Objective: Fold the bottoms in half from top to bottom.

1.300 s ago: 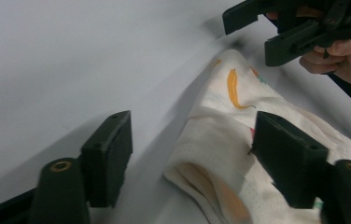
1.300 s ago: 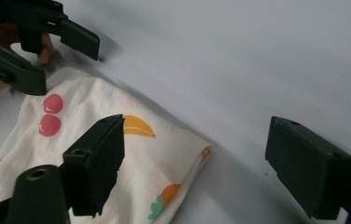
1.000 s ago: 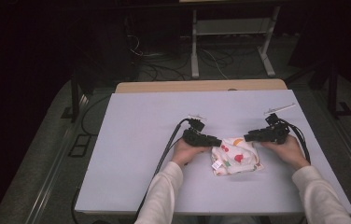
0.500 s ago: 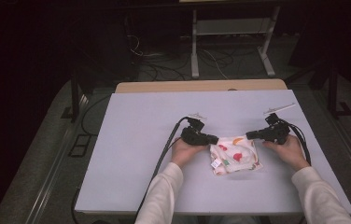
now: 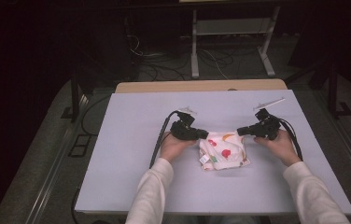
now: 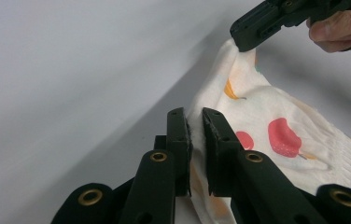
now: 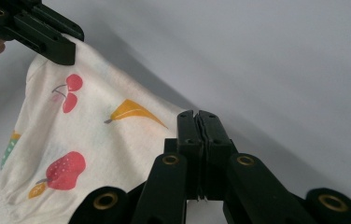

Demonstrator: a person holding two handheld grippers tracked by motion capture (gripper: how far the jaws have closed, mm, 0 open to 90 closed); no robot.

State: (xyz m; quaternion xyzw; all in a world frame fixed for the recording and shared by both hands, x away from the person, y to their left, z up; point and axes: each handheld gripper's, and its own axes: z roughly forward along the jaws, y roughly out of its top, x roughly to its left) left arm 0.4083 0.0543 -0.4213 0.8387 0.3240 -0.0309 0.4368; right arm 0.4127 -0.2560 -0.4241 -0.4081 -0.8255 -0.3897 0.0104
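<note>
Your left claw (image 5: 201,134) and right claw (image 5: 242,131) each pinch a far corner of the fruit-print cloth (image 5: 223,150), stretched between them over the worktop (image 5: 117,154).

A dim lab or workshop: pale table (image 5: 117,140), loose floor cables (image 5: 211,58), metal stand (image 5: 232,28) behind.

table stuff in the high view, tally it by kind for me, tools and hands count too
Cloth, white with fruit prints: 1, the cloth
Black tools: 2, the left tool and the right tool, each gripping a far corner of the cloth
Hands: 2, the left hand and the right hand
Total: 5
</note>
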